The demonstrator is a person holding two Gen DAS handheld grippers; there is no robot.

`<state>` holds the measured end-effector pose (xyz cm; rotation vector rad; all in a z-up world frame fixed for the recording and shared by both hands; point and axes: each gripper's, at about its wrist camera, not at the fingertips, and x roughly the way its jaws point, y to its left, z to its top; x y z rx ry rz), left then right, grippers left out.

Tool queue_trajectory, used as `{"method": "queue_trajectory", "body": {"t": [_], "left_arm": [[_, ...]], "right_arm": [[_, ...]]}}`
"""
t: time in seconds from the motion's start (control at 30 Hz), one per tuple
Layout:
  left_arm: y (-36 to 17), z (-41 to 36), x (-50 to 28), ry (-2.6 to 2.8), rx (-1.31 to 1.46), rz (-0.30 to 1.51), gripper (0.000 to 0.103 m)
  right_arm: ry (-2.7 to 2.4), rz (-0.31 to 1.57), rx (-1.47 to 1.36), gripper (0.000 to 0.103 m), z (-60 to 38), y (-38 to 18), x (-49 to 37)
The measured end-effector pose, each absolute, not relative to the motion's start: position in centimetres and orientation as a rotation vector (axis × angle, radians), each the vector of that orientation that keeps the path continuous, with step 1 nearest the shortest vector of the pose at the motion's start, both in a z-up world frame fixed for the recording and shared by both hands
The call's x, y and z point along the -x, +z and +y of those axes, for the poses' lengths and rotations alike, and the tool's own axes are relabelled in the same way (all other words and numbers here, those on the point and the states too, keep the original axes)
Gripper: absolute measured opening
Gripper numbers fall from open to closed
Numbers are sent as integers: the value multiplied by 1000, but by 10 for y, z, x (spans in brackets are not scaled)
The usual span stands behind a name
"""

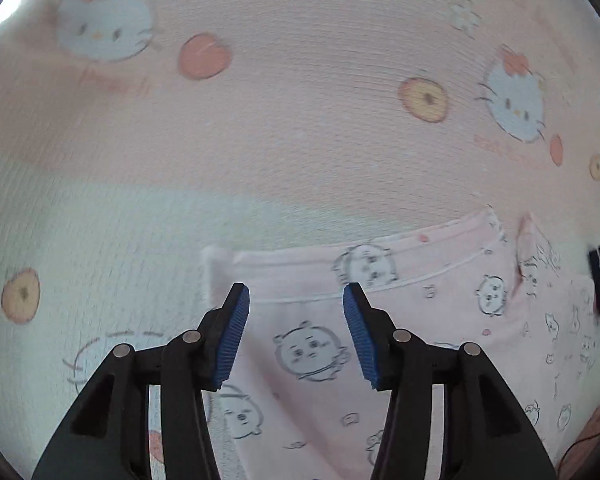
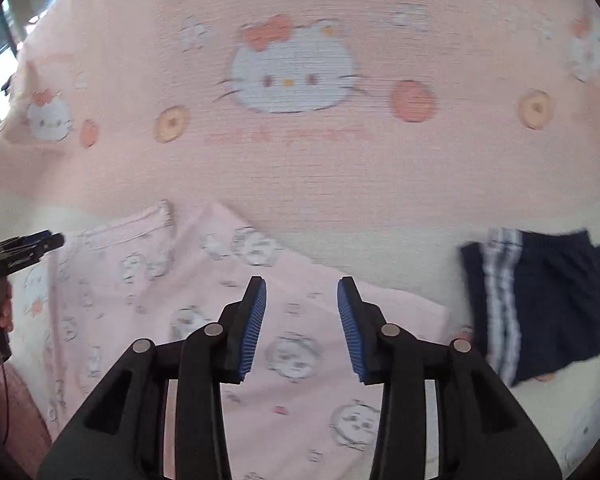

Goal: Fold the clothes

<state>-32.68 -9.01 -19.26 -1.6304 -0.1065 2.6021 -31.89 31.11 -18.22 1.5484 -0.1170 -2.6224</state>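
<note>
Garment: pink top (image 2: 292,340) with small cartoon faces, lying fairly flat on a pink-and-cream blanket (image 2: 300,168) printed with cat faces.
Position: below both tongs; its hem (image 1: 340,276) runs across the left wrist view, and one corner (image 1: 216,264) shows just past the left fingertips.
Neighbour: navy shorts (image 2: 540,304) with white stripes, to the right of the top, apart from it.
Left tongs (image 1: 296,300): jaws apart, nothing between the blue pads (image 1: 232,340); it hangs over the top near the hem corner. Also visible at the edge of the right wrist view (image 2: 40,242).
Right tongs (image 2: 302,296): jaws apart, holding nothing, above the middle of the top.
Handling: likely light, soft and limp; it should sag and drag when lifted, so 1 pinch alone would bunch it.
Hold: 2 corners of the hem, or 1 side edge at 2 spots, pinching through all layers.
Risk: catching the blanket along with the cloth.
</note>
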Motion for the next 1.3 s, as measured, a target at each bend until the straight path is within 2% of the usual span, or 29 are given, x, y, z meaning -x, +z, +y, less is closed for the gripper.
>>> {"method": "queue_trajectory", "body": {"t": [0.13,0.3,0.43,0.5,0.57,0.7,0.83,0.9,1.0,1.03,1.13,1.2,1.3], "left_arm": [[-205,-116,326,2570,1637,-262,51],[-201,-96,336,2444,1537,-266,51],[-208,-70,341,2391,1557,-172,51],[-207,-68,342,2406,1589,-136,51],[-200,-85,340,2462,1629,-143,51],[-199,-122,340,2527,1732,-122,51],[-205,-153,340,2530,1840,-147,51],[-203,-167,343,2565,1859,-181,51],[-199,-180,346,2581,1841,-264,51],[-198,-178,346,2559,1818,-286,51],[-196,-159,345,2510,1742,-199,51],[-200,-145,347,2502,1726,-103,51],[-209,-139,354,2488,1719,-127,51]], "right_arm": [[-2430,114,-1569,38,219,-214,354],[-2334,224,-1675,38,178,-256,362],[-2425,202,-1707,38,204,-258,350],[-2445,57,-1745,38,226,-257,348],[-2454,4,-1771,38,232,-251,348],[-2509,100,-1622,40,206,-228,347],[-2403,299,-1738,40,183,-258,358],[-2452,264,-1768,42,199,-255,358],[-2485,92,-1806,43,227,-247,358],[-2486,101,-1805,43,227,-245,358],[-2524,279,-1732,43,204,-234,362],[-2536,266,-1662,43,191,-225,366],[-2496,249,-1661,43,172,-236,382]]}}
